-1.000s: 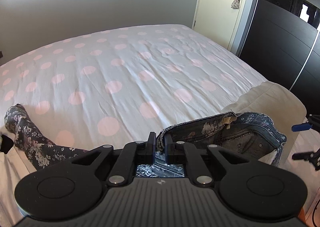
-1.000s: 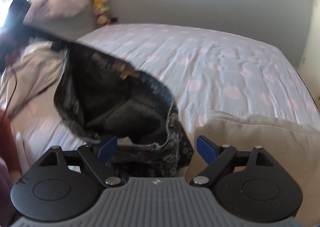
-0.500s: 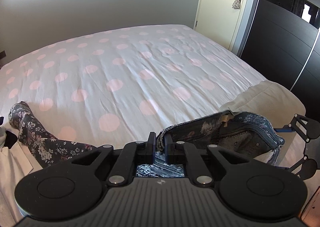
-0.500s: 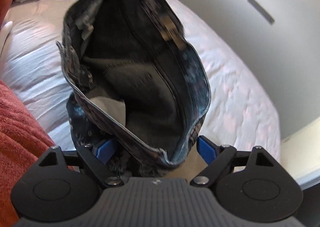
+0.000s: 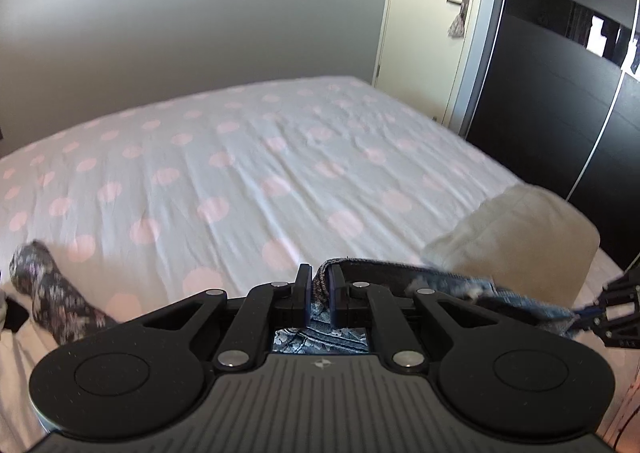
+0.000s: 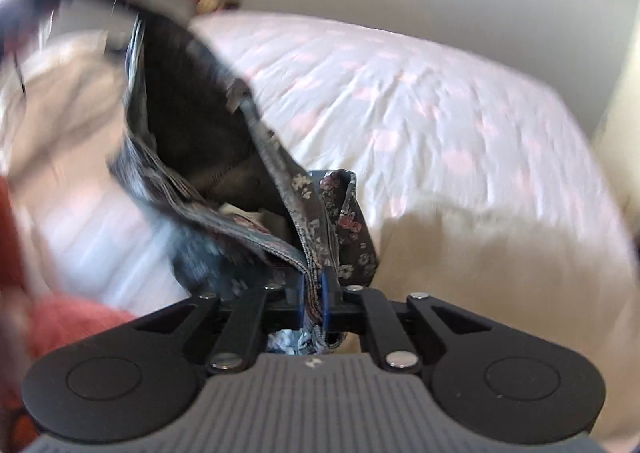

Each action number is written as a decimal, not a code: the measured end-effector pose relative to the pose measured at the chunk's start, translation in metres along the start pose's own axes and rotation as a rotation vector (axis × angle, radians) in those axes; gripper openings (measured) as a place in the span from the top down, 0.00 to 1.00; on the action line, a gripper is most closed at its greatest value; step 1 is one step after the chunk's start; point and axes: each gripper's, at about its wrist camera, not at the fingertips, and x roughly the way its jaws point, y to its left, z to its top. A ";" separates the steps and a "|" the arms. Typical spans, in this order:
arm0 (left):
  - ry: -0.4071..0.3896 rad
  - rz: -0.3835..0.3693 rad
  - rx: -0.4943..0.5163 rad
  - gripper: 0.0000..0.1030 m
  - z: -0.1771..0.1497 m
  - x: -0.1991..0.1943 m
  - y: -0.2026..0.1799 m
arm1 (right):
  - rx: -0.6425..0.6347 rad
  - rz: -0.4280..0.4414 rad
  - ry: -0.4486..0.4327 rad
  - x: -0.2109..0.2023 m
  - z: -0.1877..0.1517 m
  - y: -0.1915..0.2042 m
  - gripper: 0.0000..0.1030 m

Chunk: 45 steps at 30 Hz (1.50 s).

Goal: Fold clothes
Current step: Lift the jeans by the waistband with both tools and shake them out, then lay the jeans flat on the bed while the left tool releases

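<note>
The left gripper [image 5: 319, 285] is clamping its jaws on the waistband of a pair of floral-print jeans [image 5: 452, 285], the denim edge pinched tight between the two black fingers [image 5: 303, 285]. From there the waistband is running off taut to the right, where the right gripper [image 5: 612, 313] is showing at the frame's edge, gripping the other end.

In the right wrist view, the right gripper [image 6: 314, 299] is closing its jaws on the waistband too, and the blue pads [image 6: 325, 293] are already pressing on the folded denim hem. The jeans [image 6: 208, 141] are hanging open beyond it, with the dark inside of the seat facing the camera and the flower print showing along the rim; the far part is blurred.

One leg of the jeans [image 5: 48, 289] is lying on the bed [image 5: 248, 173] to the left, resting on the white sheet with pink dots. A beige pillow [image 5: 516, 237] is sitting at the bed's near right corner, just behind the stretched waistband. Beyond the bed are standing a grey wall, a cream door [image 5: 428, 25] and a dark wardrobe [image 5: 560, 93]. A red cloth [image 6: 60, 325] is showing at the lower left of the right wrist view.
</note>
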 end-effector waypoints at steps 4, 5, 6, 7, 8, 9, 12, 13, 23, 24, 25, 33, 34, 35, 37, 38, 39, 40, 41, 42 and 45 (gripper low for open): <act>-0.102 -0.035 0.059 0.94 0.042 -0.002 -0.034 | 0.099 0.077 -0.010 -0.036 0.001 -0.014 0.92; -0.128 -0.039 0.080 0.94 0.052 0.001 -0.046 | 0.119 0.093 -0.008 -0.043 0.000 -0.017 0.92; -0.150 -0.049 0.100 0.94 0.061 0.005 -0.058 | 0.135 0.095 -0.002 -0.048 -0.001 -0.020 0.92; -0.164 -0.064 0.116 0.94 0.068 0.011 -0.070 | 0.149 0.092 0.005 -0.053 -0.002 -0.023 0.92; -0.171 -0.085 0.130 0.94 0.074 0.019 -0.082 | 0.163 0.090 0.012 -0.057 -0.003 -0.026 0.92; -0.175 -0.105 0.142 0.94 0.079 0.027 -0.094 | 0.178 0.073 0.025 -0.057 -0.008 -0.026 0.92; -0.140 -0.156 0.181 0.94 0.083 0.068 -0.131 | 0.275 -0.011 0.079 -0.052 -0.030 -0.043 0.92; -0.126 -0.171 0.194 0.94 0.084 0.083 -0.144 | 0.307 -0.034 0.094 -0.049 -0.038 -0.051 0.92; 0.032 -0.224 0.232 0.94 0.093 0.218 -0.212 | 0.445 -0.178 0.213 -0.016 -0.085 -0.100 0.92; 0.048 -0.223 0.237 0.94 0.094 0.229 -0.216 | 0.430 -0.188 0.231 -0.013 -0.087 -0.102 0.92; 0.061 -0.225 0.238 0.94 0.094 0.237 -0.218 | 0.414 -0.196 0.248 -0.010 -0.090 -0.103 0.92; 0.125 -0.222 0.271 0.87 0.082 0.249 -0.208 | 0.322 -0.253 0.264 -0.010 -0.080 -0.105 0.67; 0.129 -0.215 0.267 0.87 0.079 0.245 -0.202 | 0.312 -0.259 0.245 -0.014 -0.077 -0.105 0.67; 0.129 -0.204 0.259 0.86 0.076 0.240 -0.195 | 0.301 -0.265 0.226 -0.019 -0.073 -0.105 0.66; 0.131 -0.183 0.242 0.85 0.069 0.230 -0.181 | 0.303 -0.235 0.157 -0.023 -0.063 -0.106 0.60; 0.133 -0.173 0.232 0.84 0.065 0.223 -0.172 | 0.313 -0.210 0.130 -0.021 -0.058 -0.106 0.59; 0.136 -0.163 0.222 0.83 0.060 0.216 -0.163 | 0.325 -0.186 0.108 -0.017 -0.053 -0.107 0.59; 0.140 -0.152 0.212 0.83 0.055 0.208 -0.155 | 0.327 -0.170 0.095 -0.011 -0.048 -0.106 0.59; 0.148 -0.138 0.204 0.83 0.049 0.200 -0.146 | 0.320 -0.155 0.089 -0.002 -0.044 -0.105 0.59; 0.155 -0.124 0.195 0.83 0.042 0.192 -0.136 | 0.315 -0.138 0.086 0.008 -0.040 -0.104 0.59; 0.169 -0.076 0.162 0.82 0.020 0.165 -0.106 | 0.316 -0.098 0.090 0.042 -0.032 -0.105 0.59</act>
